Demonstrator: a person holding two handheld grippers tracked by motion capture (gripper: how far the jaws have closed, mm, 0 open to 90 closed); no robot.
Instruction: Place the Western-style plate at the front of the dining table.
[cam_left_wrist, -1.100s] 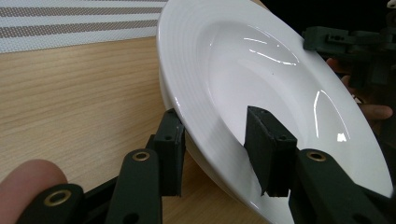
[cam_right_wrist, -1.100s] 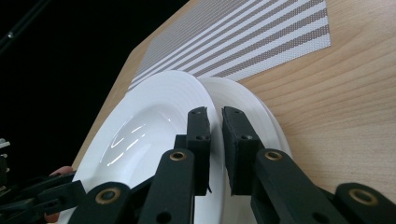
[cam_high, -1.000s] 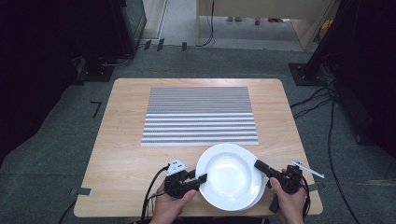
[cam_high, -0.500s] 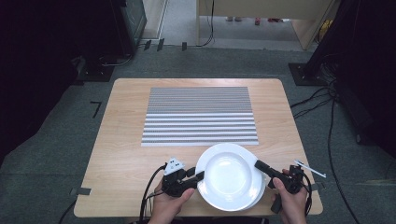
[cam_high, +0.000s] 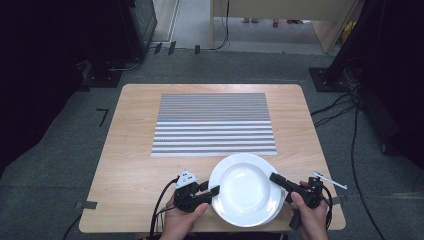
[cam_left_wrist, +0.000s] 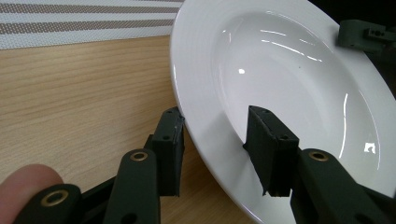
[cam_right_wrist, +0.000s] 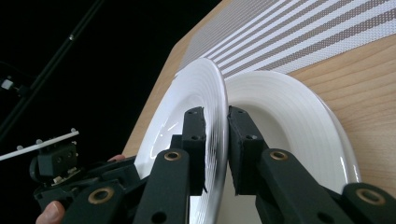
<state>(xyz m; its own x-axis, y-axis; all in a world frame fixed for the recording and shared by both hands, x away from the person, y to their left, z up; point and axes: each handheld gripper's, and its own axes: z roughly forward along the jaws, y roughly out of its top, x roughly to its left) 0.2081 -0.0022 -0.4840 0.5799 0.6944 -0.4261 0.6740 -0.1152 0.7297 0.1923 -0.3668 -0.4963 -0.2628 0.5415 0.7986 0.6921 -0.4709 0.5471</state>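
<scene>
Surface (cam_high: 130, 165): light wood, rounded corners, standing on grey carpet (cam_high: 50, 165). Striped mat (cam_high: 214, 124), grey and white bands, lies flat on the far-centre part, square to the edges. Near edge, right of centre: lower plate (cam_right_wrist: 299, 126), white, resting on the bare wood just short of the mat's near edge. A second white plate, the upper plate (cam_high: 244, 189), sits above it, tilted, its rim lifted off the lower one. Left half of the wood bare.
</scene>
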